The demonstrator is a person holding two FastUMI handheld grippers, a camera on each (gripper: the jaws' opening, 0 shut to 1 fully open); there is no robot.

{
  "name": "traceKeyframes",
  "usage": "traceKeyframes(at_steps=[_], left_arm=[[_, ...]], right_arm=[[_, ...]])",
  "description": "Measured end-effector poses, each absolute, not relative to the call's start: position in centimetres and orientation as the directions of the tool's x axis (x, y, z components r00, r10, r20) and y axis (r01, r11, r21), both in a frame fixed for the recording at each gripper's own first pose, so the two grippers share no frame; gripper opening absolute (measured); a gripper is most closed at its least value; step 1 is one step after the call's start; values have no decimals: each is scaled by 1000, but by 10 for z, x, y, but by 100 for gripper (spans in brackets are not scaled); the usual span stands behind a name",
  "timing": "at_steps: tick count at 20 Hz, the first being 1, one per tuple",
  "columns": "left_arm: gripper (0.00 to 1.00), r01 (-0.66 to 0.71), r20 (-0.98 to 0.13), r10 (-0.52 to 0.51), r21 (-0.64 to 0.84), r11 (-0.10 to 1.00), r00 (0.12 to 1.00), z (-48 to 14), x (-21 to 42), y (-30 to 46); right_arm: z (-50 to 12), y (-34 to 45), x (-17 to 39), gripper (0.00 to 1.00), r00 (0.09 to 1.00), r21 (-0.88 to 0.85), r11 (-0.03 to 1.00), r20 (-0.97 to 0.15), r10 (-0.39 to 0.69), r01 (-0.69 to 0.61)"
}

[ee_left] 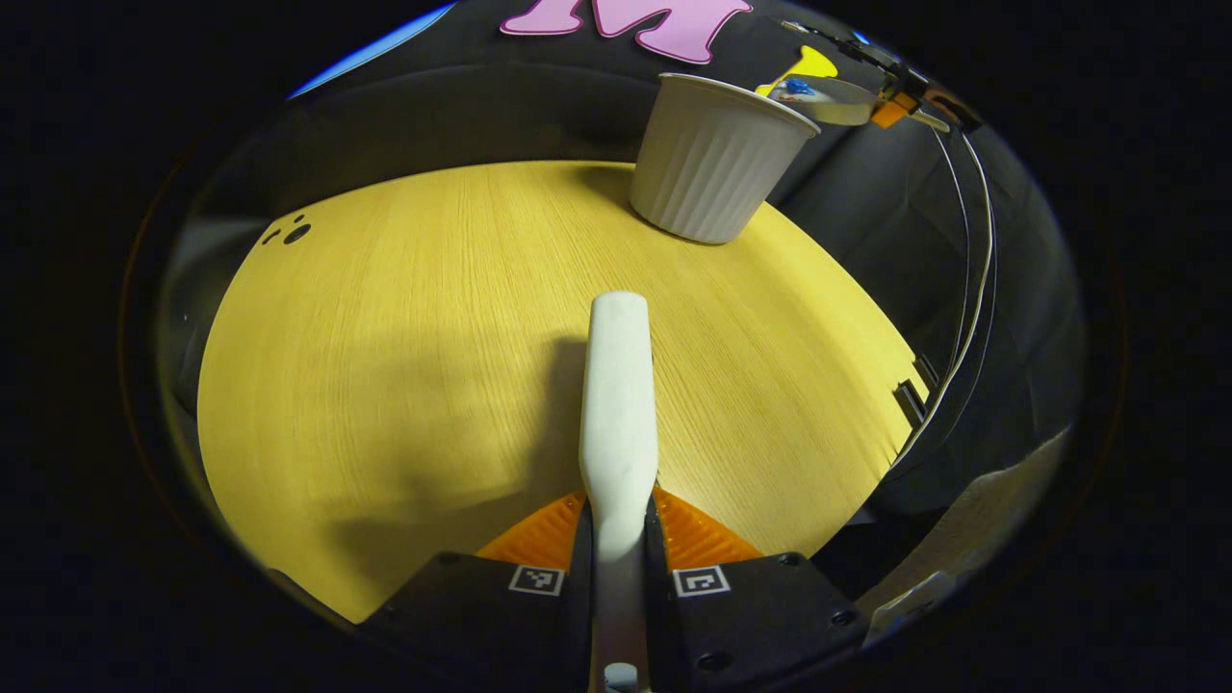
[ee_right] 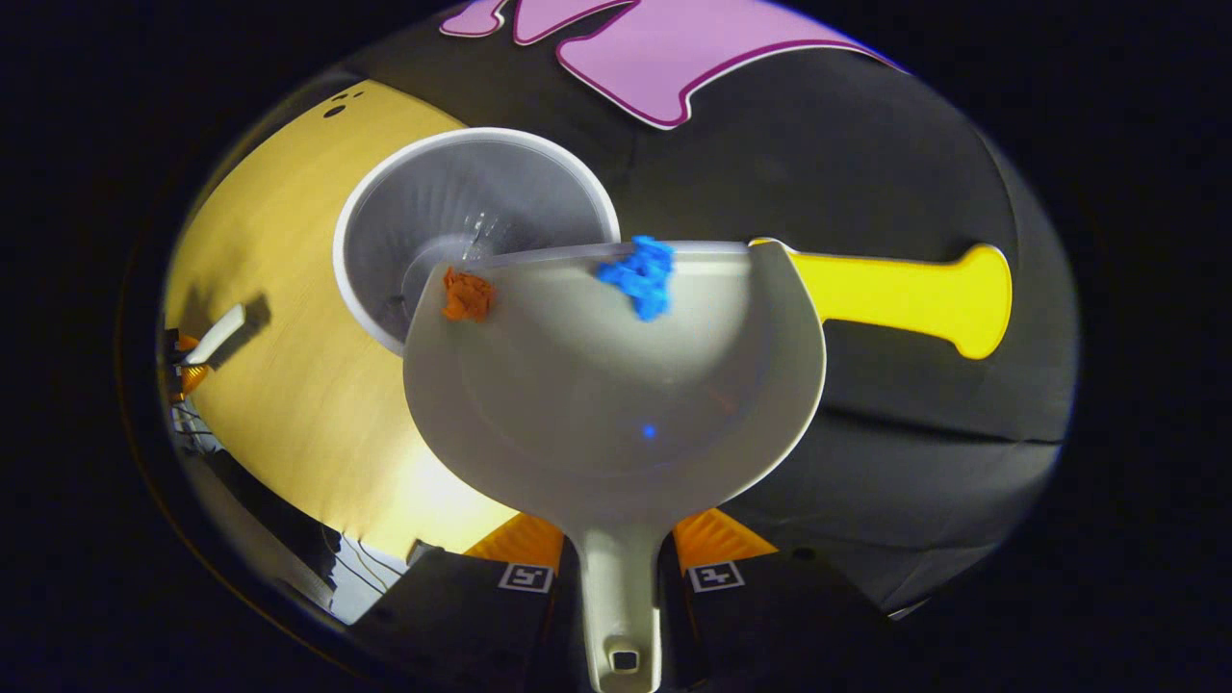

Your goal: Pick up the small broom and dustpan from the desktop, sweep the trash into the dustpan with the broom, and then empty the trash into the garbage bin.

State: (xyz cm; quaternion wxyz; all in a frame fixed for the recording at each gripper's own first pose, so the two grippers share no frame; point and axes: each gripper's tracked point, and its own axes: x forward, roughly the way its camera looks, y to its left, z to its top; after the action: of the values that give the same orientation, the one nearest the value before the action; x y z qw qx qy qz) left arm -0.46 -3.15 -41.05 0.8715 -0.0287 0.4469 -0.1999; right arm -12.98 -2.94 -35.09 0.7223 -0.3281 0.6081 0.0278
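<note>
Wood desktop [ee_left: 385,337] sits w/ black cloth behind. White bin [ee_right: 462,207] stands near the far edge of it. Right gripper [ee_right: 621,563] pinches the dustpan [ee_right: 616,404] by its handle, which runs straight back between the fingers. Pan's front lip hangs just over the bin's rim, w/ orange scrap [ee_right: 467,294] & blue scrap [ee_right: 640,274] sitting at that lip. Tipping the lip down more should drop them in, I think. Left gripper [ee_left: 618,568] squeezes the broom handle [ee_left: 618,404], low over the desk, pointing at the bin.
</note>
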Motion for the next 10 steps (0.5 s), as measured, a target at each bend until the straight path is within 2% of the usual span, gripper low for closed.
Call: traceKeyframes(at_steps=[1,9,10], left_arm=[[25,321,-765,-377,-233,918,522,-410,-4,-33],[27,316,-769,-372,-231,920,520,-410,-1,-35],[25,312,-770,-369,-231,922,521,-411,0,-34]], right_arm=[[-349,-28,-124,36,249,-458,752,-889,-384,-475],[-357,-15,-108,36,206,-414,702,-908,-365,-580],[-356,-13,-105,39,201,-411,685,-908,-369,-602]])
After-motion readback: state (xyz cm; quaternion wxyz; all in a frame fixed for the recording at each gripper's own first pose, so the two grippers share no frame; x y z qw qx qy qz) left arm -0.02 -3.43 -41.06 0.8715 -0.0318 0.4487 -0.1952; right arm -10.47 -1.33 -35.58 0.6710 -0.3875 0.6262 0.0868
